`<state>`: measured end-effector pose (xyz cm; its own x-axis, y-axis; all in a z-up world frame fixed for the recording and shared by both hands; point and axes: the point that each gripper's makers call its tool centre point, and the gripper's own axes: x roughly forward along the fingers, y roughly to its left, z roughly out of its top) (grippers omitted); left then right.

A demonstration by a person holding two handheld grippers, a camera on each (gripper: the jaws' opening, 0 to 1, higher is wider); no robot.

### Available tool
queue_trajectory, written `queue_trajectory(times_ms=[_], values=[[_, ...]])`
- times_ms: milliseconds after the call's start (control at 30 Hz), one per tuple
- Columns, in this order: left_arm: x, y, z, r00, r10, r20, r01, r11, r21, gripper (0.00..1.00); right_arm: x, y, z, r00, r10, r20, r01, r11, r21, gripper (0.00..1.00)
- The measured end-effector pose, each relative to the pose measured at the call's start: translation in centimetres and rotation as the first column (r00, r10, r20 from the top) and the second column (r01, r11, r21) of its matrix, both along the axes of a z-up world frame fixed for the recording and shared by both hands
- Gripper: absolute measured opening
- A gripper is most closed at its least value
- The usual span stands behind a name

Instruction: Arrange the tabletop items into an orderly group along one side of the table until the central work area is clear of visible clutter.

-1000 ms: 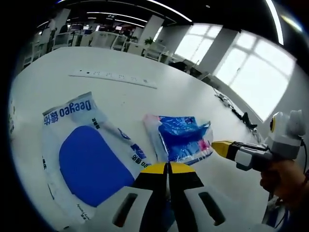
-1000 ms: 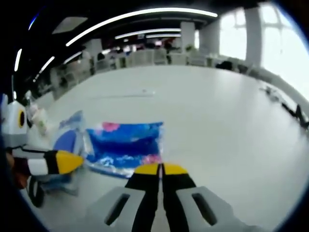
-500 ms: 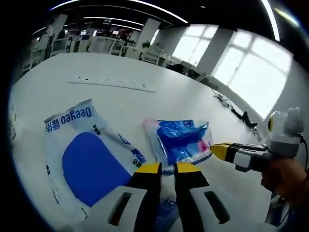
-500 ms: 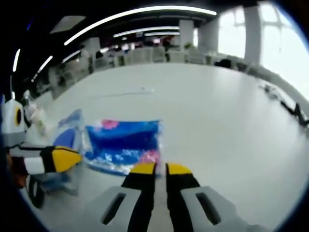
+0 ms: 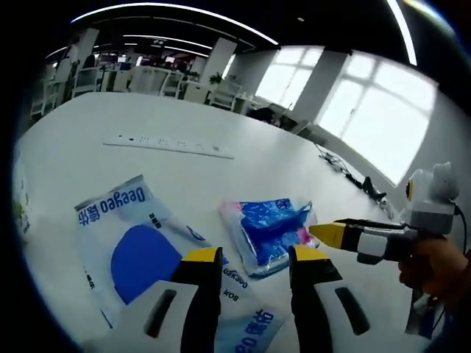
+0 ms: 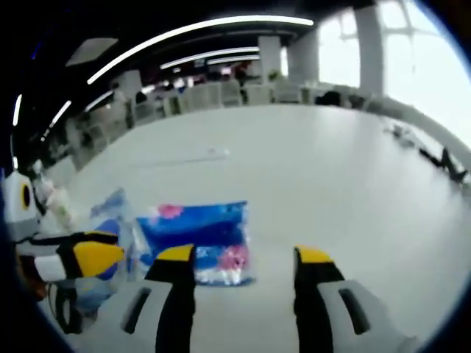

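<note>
white pack (image 5: 140,250) partly behind fingers (image 5: 200,290)

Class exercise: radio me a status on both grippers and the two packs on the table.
Left gripper open, empty. Right gripper open, empty. Blue pack and white pack flat on the table, side by side, ungrasped. Nothing in the way.

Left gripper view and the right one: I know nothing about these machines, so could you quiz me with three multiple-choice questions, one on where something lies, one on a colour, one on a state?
1. Where does the strip lie?
A. beyond the packs
B. under the small pack
C. in a tool

2. What colour are the tool tips?
A. red
B. yellow
C. green

3. How does the right tool stand?
A. shut on a pack
B. shut, empty
C. open, empty

Answers: 1 A, the strip sits farther up the table than the big pack and small pack. 2 B, yellow caps show on both tools. 3 C, its jaws stand apart, nothing between.
</note>
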<state>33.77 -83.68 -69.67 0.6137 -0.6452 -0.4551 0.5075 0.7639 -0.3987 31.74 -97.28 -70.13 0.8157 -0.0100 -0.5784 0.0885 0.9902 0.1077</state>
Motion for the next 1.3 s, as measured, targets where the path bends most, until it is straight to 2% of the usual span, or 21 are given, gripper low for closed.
queue_trajectory(times_ms=[100, 200, 267, 467, 533, 667, 800, 933, 1033, 1067, 1300], values=[[0.5, 0.8, 0.7, 0.999, -0.015, 0.045, 0.014, 1.0, 0.022, 0.43, -0.3, 0.5, 0.1, 1.0, -0.008, -0.009, 0.008, 1.0, 0.027, 0.54], [0.8, 1.5, 1.0, 0.997, -0.034, 0.066, 0.032, 0.999, 0.029, 0.49, -0.5, 1.0, 0.3, 1.0, -0.008, -0.016, 0.009, 0.999, 0.039, 0.6], [0.9, 1.8, 1.3, 0.995, -0.05, 0.087, 0.049, 0.999, 0.015, 0.55, -0.7, 1.5, 0.3, 1.0, -0.008, -0.022, 0.009, 0.998, 0.055, 0.64], [1.3, 3.1, 1.7, 0.983, -0.095, 0.155, 0.091, 0.995, 0.035, 0.73, -1.1, 2.8, 0.5, 1.0, 0.003, -0.031, -0.002, 0.998, 0.063, 0.75], [1.4, 3.4, 1.7, 0.982, -0.102, 0.16, 0.097, 0.994, 0.042, 0.79, -1.2, 2.9, 0.6, 1.0, -0.004, -0.028, 0.006, 0.998, 0.065, 0.78], [1.9, 4.4, 1.8, 0.972, -0.124, 0.197, 0.117, 0.992, 0.048, 0.89, -1.5, 3.6, 0.8, 0.999, -0.008, -0.031, 0.01, 0.997, 0.08, 0.82], [2.2, 5.4, 1.4, 0.974, -0.134, 0.184, 0.128, 0.991, 0.045, 0.94, -1.7, 4.3, 1.0, 1.0, 0.0, -0.026, 0.002, 0.996, 0.092, 0.85], [2.8, 6.4, 1.5, 0.967, -0.143, 0.209, 0.134, 0.989, 0.058, 0.99, -2.1, 4.9, 1.0, 0.999, 0.012, -0.034, -0.008, 0.995, 0.097, 0.87], [3.7, 7.5, 1.8, 0.966, -0.113, 0.234, 0.103, 0.993, 0.054, 1.0, -2.3, 5.3, 1.0, 0.999, 0.007, -0.043, -0.002, 0.995, 0.101, 0.91], [3.9, 7.8, 1.7, 0.967, -0.108, 0.233, 0.098, 0.994, 0.055, 1.0, -2.4, 5.4, 1.0, 0.999, 0.01, -0.045, -0.005, 0.995, 0.101, 0.94], [5.2, 9.6, 1.4, 0.974, -0.056, 0.22, 0.044, 0.997, 0.059, 1.0, -3.4, 7.2, 0.7, 0.997, 0.037, -0.069, -0.028, 0.992, 0.123, 0.94]])
